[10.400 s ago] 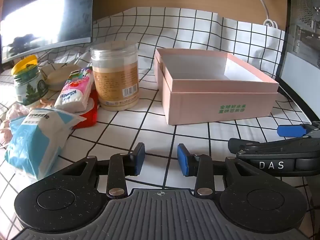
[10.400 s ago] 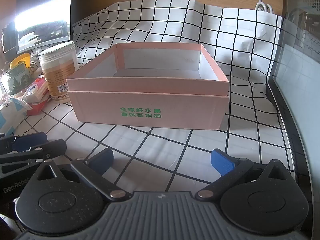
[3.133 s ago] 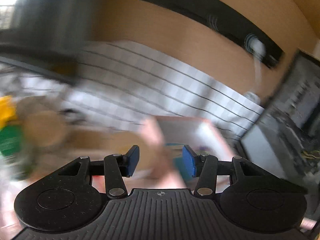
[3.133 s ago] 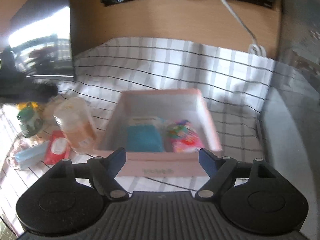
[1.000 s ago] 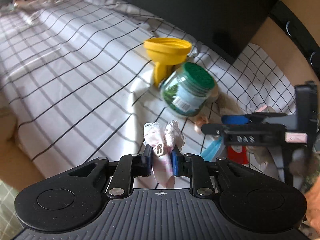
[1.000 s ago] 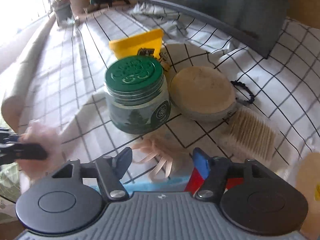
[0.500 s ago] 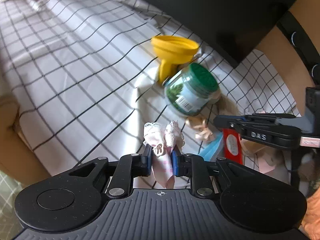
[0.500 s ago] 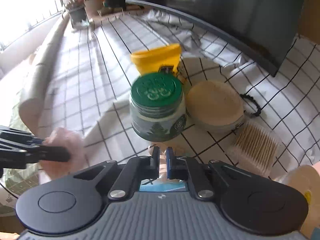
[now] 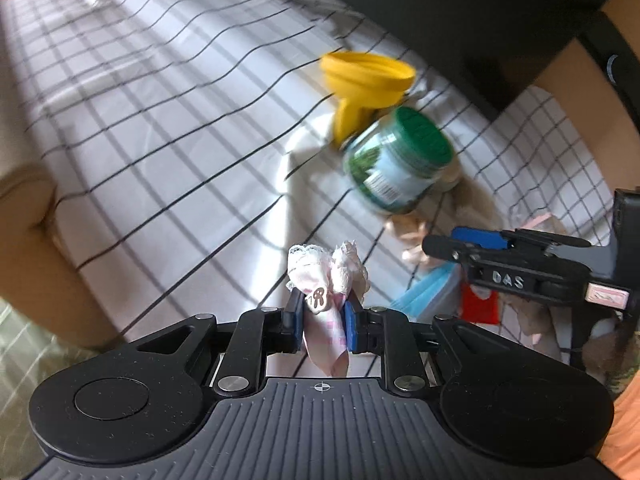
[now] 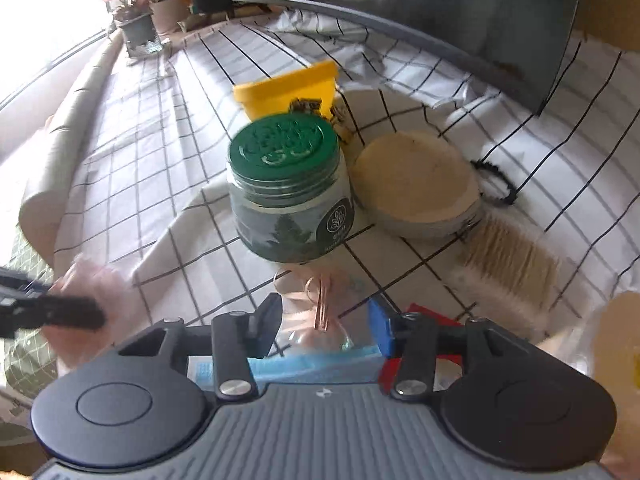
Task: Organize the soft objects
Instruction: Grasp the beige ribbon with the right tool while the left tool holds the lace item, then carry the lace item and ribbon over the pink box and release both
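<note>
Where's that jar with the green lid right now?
In the right wrist view the green-lidded jar stands on the checked cloth, just ahead of the right tool, between the yellow funnel and round tan pad.

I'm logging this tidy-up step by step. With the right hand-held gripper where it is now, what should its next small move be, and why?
Probably close the right hand-held gripper on the small peach ribbon bow. Its jaws stand open on either side of the bow, just in front of the green-lidded glass jar, while the left hand-held gripper is already shut on the pink lace-trimmed cloth.
</note>
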The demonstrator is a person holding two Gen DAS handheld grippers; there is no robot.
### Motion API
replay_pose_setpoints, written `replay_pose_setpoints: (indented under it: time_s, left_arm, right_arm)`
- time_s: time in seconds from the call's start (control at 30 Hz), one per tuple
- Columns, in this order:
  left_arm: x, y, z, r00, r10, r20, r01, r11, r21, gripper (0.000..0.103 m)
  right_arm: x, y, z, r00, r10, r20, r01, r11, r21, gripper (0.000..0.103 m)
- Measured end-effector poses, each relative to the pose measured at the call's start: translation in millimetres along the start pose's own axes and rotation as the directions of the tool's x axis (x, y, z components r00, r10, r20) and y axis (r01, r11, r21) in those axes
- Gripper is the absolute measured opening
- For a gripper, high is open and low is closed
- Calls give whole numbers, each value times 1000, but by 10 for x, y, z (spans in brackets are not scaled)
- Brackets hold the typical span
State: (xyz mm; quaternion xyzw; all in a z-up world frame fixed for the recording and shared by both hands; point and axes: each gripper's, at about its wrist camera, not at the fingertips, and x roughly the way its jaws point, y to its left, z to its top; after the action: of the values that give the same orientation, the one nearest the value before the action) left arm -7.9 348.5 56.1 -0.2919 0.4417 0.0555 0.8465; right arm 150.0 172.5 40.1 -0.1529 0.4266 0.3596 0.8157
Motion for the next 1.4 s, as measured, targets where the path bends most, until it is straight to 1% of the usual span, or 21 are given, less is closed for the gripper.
replay_pose_setpoints:
  time_s: [0.07,0.13,0.17,0.2,0.23,0.3,0.4,0.5,0.6,0.7,0.8,0.87,0.97,1.03,1.1,1.13,1.17,1.23,1.3,1.33,1.4]
  left_arm:
    - [15,40,5,1000,11,-21,-12,1000,-19,23]
    - [28,64,2,999,12,-30,-13,999,-29,23]
    - [30,73,-5,1000,6,-28,-7,1000,-31,23]
    - [32,77,-10,1000,-2,-26,1,1000,-31,23]
    - [30,74,-15,1000,-8,-23,7,999,-33,23]
    - [13,50,-3,1000,-18,-17,17,1000,-23,23]
    - [-60,-48,63,999,-38,15,38,999,0,23]
    - [-169,-201,184,997,-53,55,51,998,31,23]
    - [-268,-443,340,992,-78,100,70,994,79,23]
    - [-337,-747,542,984,-108,144,87,986,143,23]
    - [-380,-1105,711,972,-157,174,120,971,205,24]
    - [-376,-1386,808,961,-209,180,163,956,243,25]
    - [-315,-1786,859,947,-278,160,225,930,290,26]
    - [-214,-2083,823,939,-321,123,267,907,326,26]
    - [-54,-2392,729,930,-359,77,310,880,361,26]
    - [50,-2553,662,927,-371,47,327,865,381,26]
    - [167,-2708,588,926,-377,14,340,850,401,27]
    - [394,-2994,389,924,-379,-50,360,819,447,27]
    - [595,-3293,262,921,-375,-106,375,782,498,27]
    - [709,-3435,201,916,-377,-138,390,756,526,29]
    - [894,-3643,34,901,-389,-191,424,698,577,32]
  right_arm:
    - [108,1,19,1000,-7,-12,7,1000,12,45]
    - [183,-2,31,999,2,-33,-2,1000,20,38]
    - [186,9,40,1000,-3,-31,4,1000,15,30]
    - [191,19,51,999,-7,-41,7,1000,10,13]
    - [186,20,59,998,0,-58,1,1000,13,10]
    - [86,31,67,998,9,-64,-7,1000,30,10]
    - [-203,75,87,1000,20,-22,-20,1000,17,10]
    - [-572,92,140,999,21,38,-22,1000,14,10]
    - [-989,43,202,993,-6,121,2,1000,31,10]
    - [-1415,-79,246,976,-54,213,45,998,45,10]
    - [-1817,-243,216,946,-126,299,110,992,68,10]
    - [-2080,-380,149,917,-190,350,165,981,101,10]
    - [-2397,-657,-38,872,-295,391,238,953,187,10]
    - [-2595,-861,-197,839,-367,401,281,925,257,10]
    - [-2775,-1059,-381,797,-451,401,336,883,327,11]
    - [-2845,-1151,-483,781,-485,395,355,863,358,11]
    - [-2909,-1267,-581,769,-511,384,365,845,392,11]
    - [-2964,-1478,-755,759,-545,355,373,812,450,11]
    - [-2973,-1664,-938,759,-569,315,375,779,503,11]
    - [-2954,-1762,-1014,766,-570,299,366,768,526,11]
    - [-2890,-1928,-1149,787,-554,272,334,752,568,11]
